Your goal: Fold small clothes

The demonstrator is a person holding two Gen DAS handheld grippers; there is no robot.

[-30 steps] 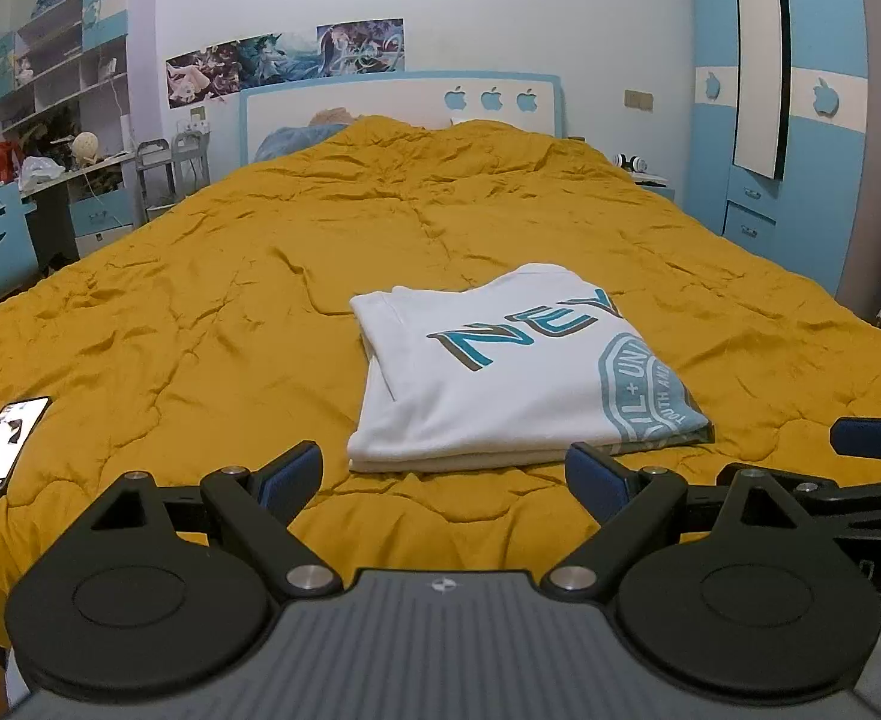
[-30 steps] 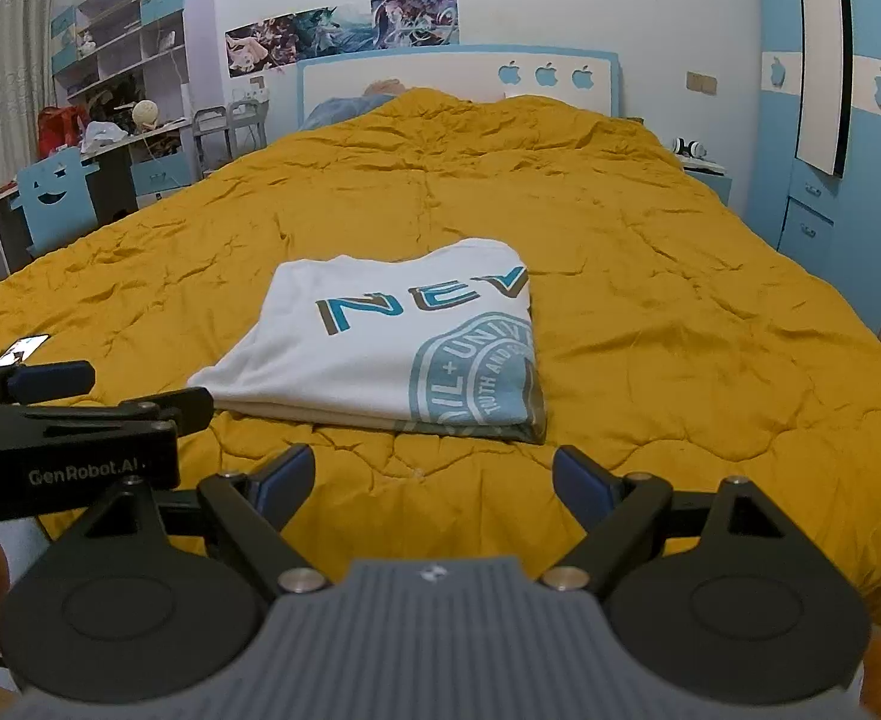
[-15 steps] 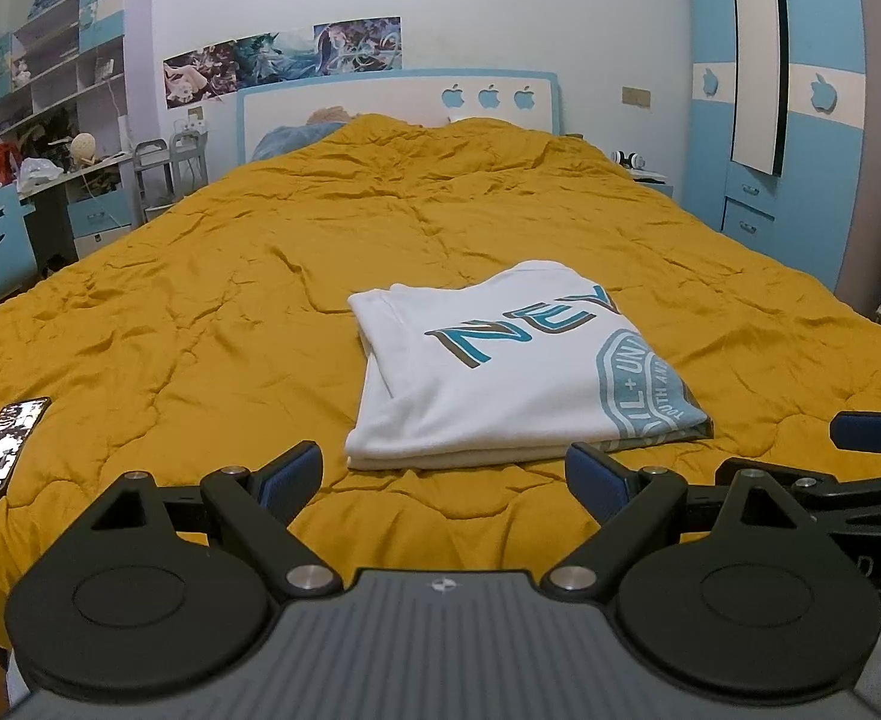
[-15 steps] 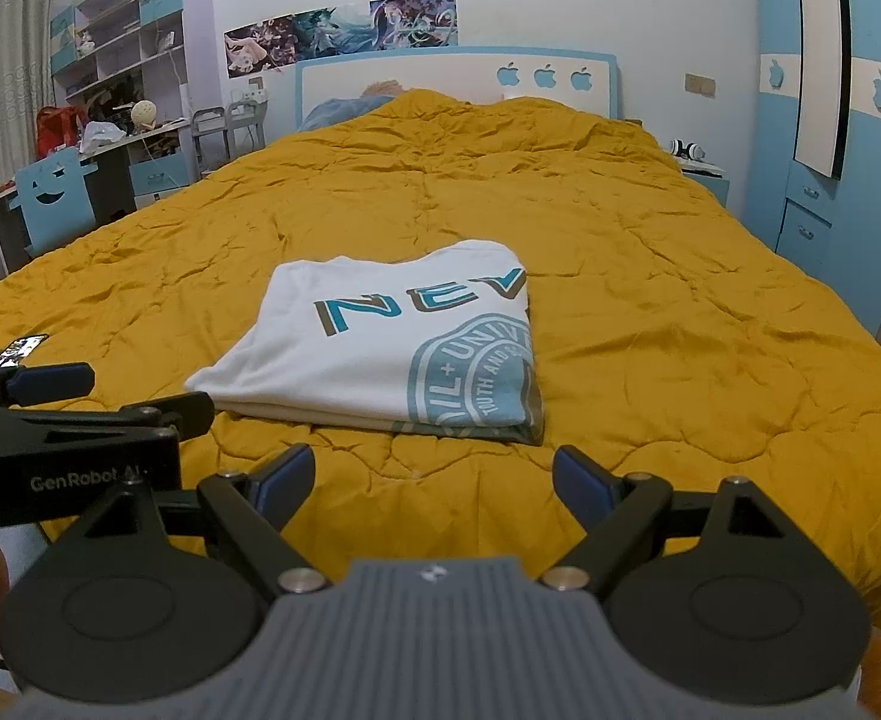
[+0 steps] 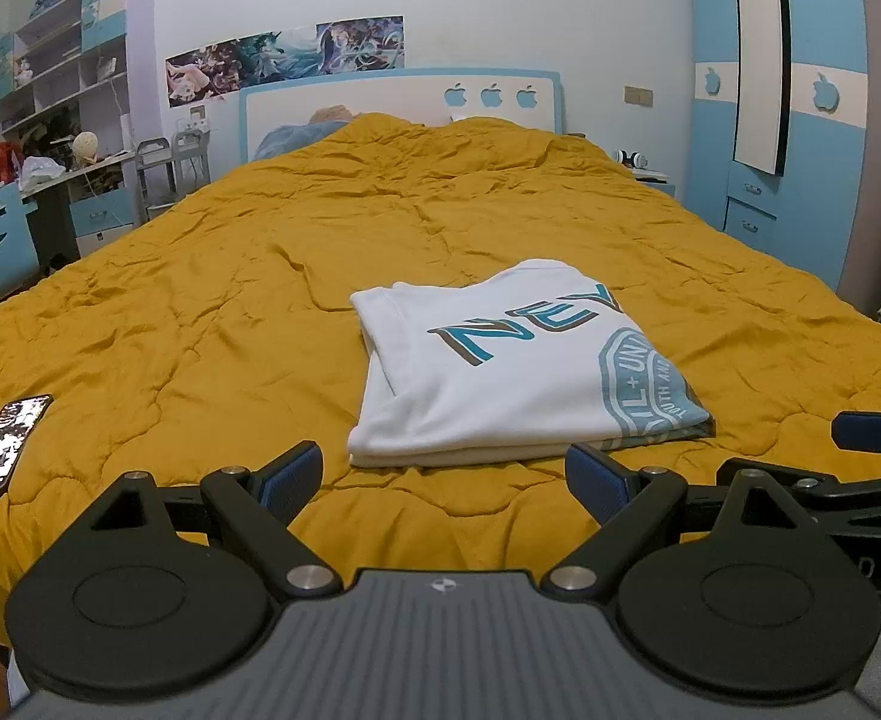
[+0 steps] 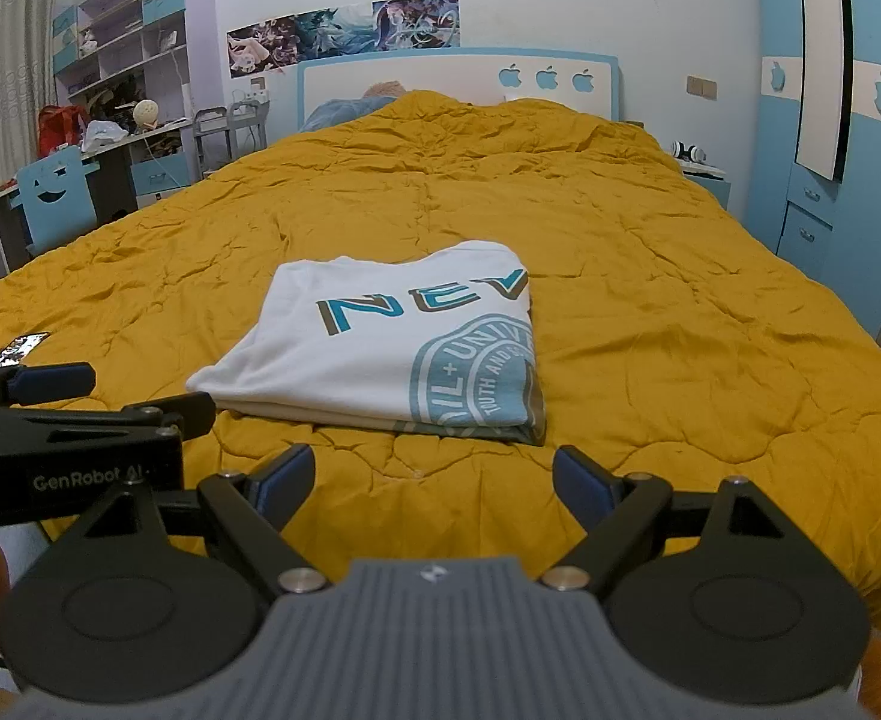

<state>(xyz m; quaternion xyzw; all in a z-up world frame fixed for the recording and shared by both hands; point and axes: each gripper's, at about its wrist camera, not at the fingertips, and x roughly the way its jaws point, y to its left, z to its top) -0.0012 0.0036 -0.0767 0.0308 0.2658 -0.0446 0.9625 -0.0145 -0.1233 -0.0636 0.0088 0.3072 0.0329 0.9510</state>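
Jaws on your left gripper (image 5: 443, 483) and right gripper (image 6: 431, 483) stand apart, empty. Folded white T-shirt (image 5: 512, 372) lies at twelve o'clock on the quilt (image 5: 200, 312); snag its near edge and the layers could spill.

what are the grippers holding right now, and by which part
Nothing. The left gripper and right gripper are both open and empty, short of the folded white t-shirt on the bed.

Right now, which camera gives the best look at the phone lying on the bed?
The left wrist view: the phone lies whole on the yellow bedspread, its screen facing up. In the right wrist view only a sliver of it shows, partly hidden behind the left gripper.
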